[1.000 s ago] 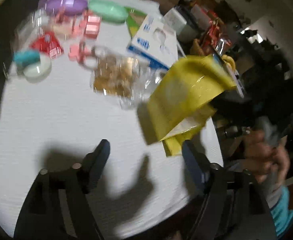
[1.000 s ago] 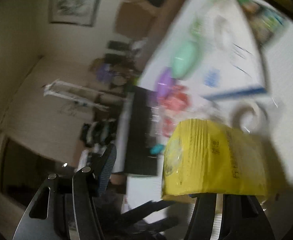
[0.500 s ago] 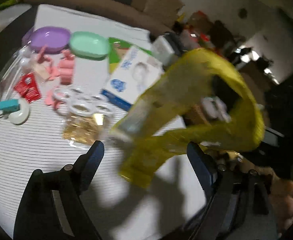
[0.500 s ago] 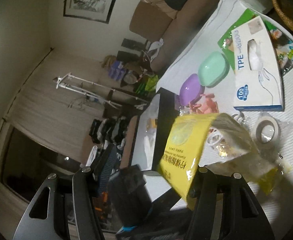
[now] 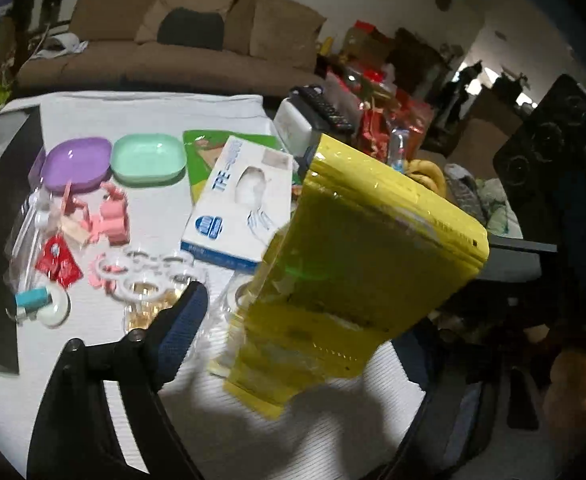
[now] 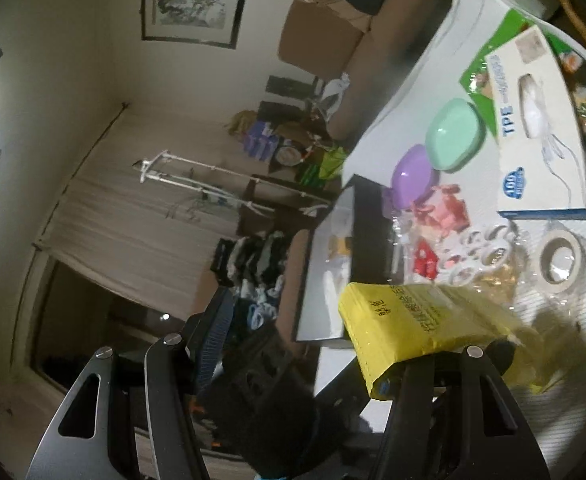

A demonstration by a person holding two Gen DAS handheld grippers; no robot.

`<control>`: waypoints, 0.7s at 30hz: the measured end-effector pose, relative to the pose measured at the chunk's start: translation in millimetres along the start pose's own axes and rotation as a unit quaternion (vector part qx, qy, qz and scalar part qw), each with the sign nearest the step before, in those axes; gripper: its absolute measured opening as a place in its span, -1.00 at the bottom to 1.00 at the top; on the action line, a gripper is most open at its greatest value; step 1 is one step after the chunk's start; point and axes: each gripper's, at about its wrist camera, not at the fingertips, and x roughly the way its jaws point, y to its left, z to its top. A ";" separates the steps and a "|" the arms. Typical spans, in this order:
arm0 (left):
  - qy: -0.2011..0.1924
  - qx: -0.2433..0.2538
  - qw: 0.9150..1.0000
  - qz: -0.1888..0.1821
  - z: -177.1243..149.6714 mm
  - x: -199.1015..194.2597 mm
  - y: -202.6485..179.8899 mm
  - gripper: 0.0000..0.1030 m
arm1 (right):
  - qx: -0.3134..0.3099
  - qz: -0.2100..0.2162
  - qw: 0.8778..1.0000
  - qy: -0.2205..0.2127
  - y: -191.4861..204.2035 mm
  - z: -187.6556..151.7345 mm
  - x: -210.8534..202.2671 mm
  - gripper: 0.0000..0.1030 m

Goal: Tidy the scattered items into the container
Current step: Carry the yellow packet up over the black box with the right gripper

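Hanging between left gripper (image 5: 293, 344) fingers, closing, untouched: yellow bag (image 5: 357, 272); right view: fingers parted, grip unclear.

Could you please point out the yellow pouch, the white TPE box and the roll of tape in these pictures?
Yellow pouch (image 5: 365, 264): left wrist view, middle of its glossy face.
White TPE box (image 5: 245, 204): left wrist view, printed top panel.
Roll of tape (image 6: 573, 256): right wrist view, its outer ring.
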 end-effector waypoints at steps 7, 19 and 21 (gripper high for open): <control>-0.028 0.052 0.998 -0.004 53.4 -61.5 -13.2 0.08 | -0.067 0.003 0.997 0.027 79.3 21.9 14.2 0.20; -0.075 0.067 0.993 0.065 142.2 -196.3 42.0 0.07 | -0.131 0.036 0.989 0.055 201.7 54.3 119.1 0.20; -0.084 0.063 0.990 0.092 147.5 -218.6 63.8 0.07 | -0.130 0.044 0.988 0.067 209.8 51.5 154.2 0.20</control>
